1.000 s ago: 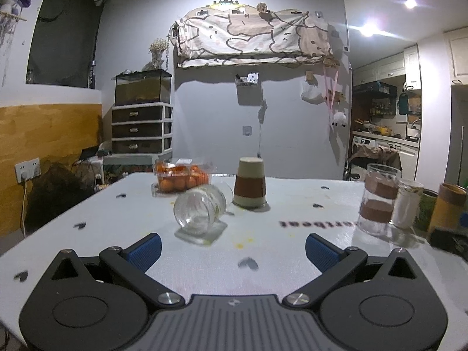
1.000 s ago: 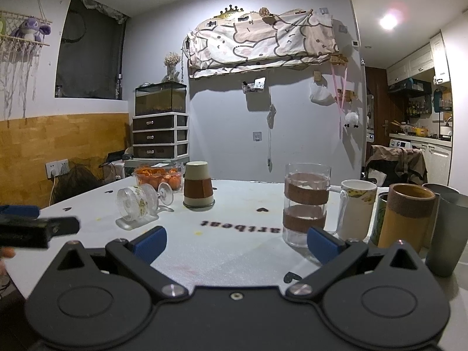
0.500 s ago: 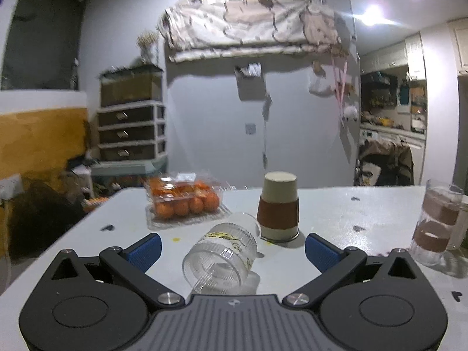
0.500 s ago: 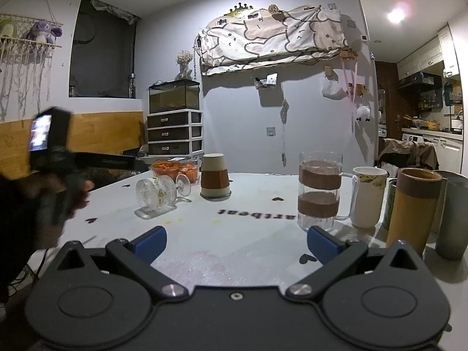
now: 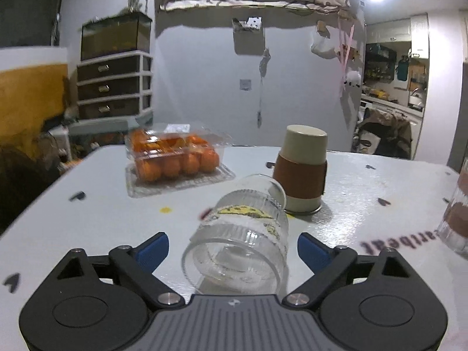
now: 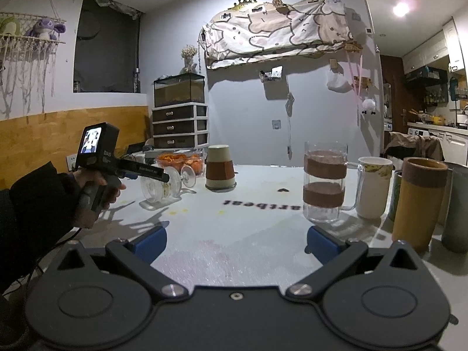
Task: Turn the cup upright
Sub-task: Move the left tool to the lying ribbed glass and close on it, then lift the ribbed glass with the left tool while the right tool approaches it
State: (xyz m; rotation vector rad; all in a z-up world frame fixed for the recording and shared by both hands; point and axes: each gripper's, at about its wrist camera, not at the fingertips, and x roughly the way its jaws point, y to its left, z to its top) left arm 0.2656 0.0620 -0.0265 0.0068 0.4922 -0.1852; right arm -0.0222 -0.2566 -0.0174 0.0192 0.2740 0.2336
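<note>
A clear ribbed glass cup (image 5: 239, 234) lies on its side on the white table (image 5: 87, 219), mouth towards me. My left gripper (image 5: 233, 250) is open, its blue-tipped fingers on either side of the cup's mouth end without touching it. The cup (image 6: 158, 185) and the left gripper (image 6: 152, 172) over it also show in the right wrist view. My right gripper (image 6: 236, 241) is open and empty, low over the near table. A beige cup with a brown sleeve (image 5: 301, 172) stands upside down just behind the glass cup.
A clear box of oranges (image 5: 175, 161) sits at the back left. A glass mug with brown bands (image 6: 324, 181), a white mug (image 6: 374, 187), a tan tumbler (image 6: 418, 199) and a grey cup (image 6: 456, 204) stand at the right.
My left gripper has moved forward and down until its open fingers flank the lying glass cup. My right gripper has barely moved.
</note>
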